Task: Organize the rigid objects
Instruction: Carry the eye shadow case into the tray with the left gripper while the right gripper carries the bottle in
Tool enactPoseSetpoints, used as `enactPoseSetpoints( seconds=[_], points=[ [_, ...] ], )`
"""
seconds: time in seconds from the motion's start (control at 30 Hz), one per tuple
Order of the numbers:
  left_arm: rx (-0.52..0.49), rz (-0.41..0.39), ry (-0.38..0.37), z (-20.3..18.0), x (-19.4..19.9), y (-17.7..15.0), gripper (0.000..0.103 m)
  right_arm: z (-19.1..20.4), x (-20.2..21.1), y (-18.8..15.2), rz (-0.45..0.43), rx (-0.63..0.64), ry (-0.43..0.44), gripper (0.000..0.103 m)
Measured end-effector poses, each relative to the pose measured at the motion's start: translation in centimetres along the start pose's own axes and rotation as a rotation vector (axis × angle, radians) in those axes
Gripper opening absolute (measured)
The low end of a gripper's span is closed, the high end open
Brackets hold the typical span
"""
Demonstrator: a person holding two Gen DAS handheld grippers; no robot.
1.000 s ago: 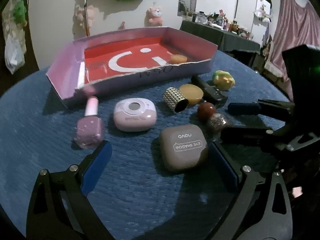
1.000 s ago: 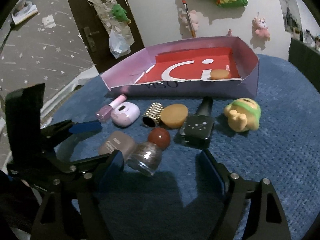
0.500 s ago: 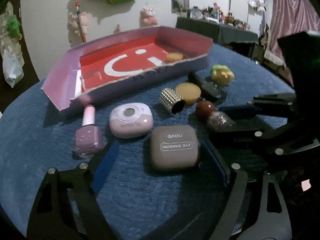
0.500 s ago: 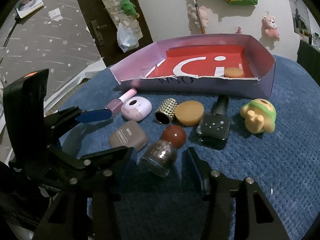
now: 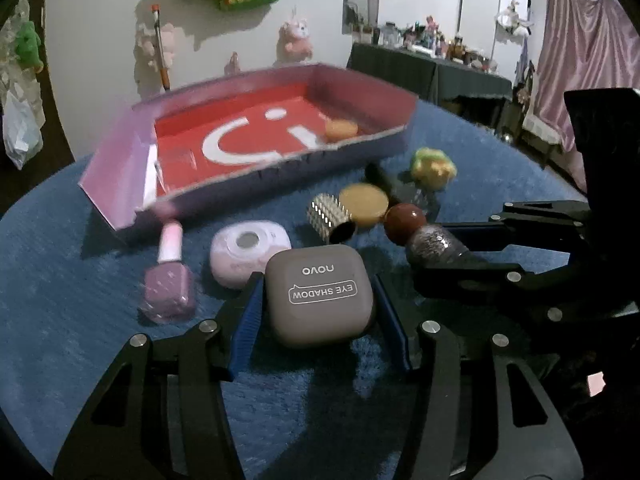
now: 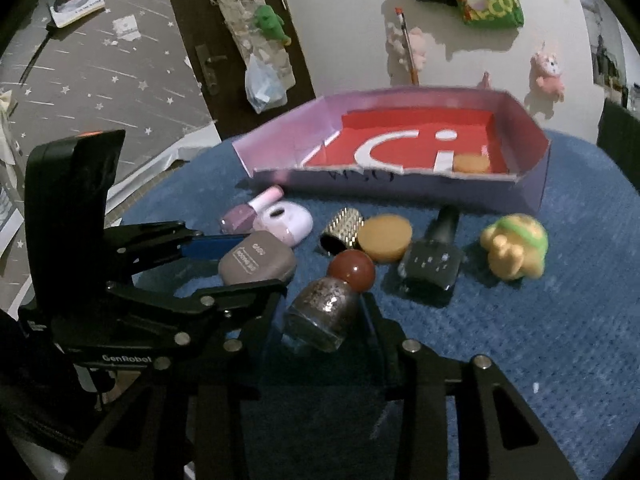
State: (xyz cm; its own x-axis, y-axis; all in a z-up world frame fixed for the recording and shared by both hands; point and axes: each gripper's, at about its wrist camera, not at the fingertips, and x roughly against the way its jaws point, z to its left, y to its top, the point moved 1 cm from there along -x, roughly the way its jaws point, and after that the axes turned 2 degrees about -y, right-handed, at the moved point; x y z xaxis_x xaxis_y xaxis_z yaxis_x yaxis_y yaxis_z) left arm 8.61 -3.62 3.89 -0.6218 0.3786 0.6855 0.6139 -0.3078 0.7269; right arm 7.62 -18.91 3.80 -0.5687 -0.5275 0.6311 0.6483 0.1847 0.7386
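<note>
My left gripper (image 5: 318, 300) is shut on the taupe eye shadow case (image 5: 320, 294), which rests on the blue cloth; the case also shows in the right wrist view (image 6: 256, 258). My right gripper (image 6: 320, 312) is shut on the glitter nail polish bottle with a red-brown cap (image 6: 324, 306), which also shows in the left wrist view (image 5: 432, 236). A pink box with a red floor (image 5: 120, 168) stands behind and holds an orange disc (image 5: 340, 128).
On the cloth lie a pink nail polish (image 5: 168, 276), a lilac case (image 5: 248, 248), a gold studded cap (image 5: 330, 216), an orange puff (image 5: 364, 200), a black polish bottle (image 6: 434, 260) and a yellow-green toy (image 6: 516, 246).
Both grippers moved forward and closed: the left onto the eye shadow case, the right onto the glitter polish bottle.
</note>
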Motion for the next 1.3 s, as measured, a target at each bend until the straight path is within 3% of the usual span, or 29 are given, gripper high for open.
enactPoseSetpoints(
  seconds=[0.2, 0.57, 0.97, 1.3],
  points=[
    [0.000, -0.029, 0.010, 0.2, 0.8, 0.7, 0.052, 0.3, 1.3, 1.1, -0.045, 0.015, -0.007, 0.040],
    [0.004, -0.034, 0.011, 0.3, 0.9, 0.9, 0.052, 0.3, 1.2, 1.2, -0.042, 0.015, 0.003, 0.040],
    [-0.029, -0.088, -0.018, 1.9, 0.9, 5.8, 0.052, -0.7, 1.2, 5.3, -0.089, 0.045, 0.014, 0.040],
    [-0.076, 0.010, -0.018, 4.3, -4.6, 10.5, 0.052, -4.3, -2.2, 10.5, -0.032, 0.086, -0.031, 0.040]
  ],
)
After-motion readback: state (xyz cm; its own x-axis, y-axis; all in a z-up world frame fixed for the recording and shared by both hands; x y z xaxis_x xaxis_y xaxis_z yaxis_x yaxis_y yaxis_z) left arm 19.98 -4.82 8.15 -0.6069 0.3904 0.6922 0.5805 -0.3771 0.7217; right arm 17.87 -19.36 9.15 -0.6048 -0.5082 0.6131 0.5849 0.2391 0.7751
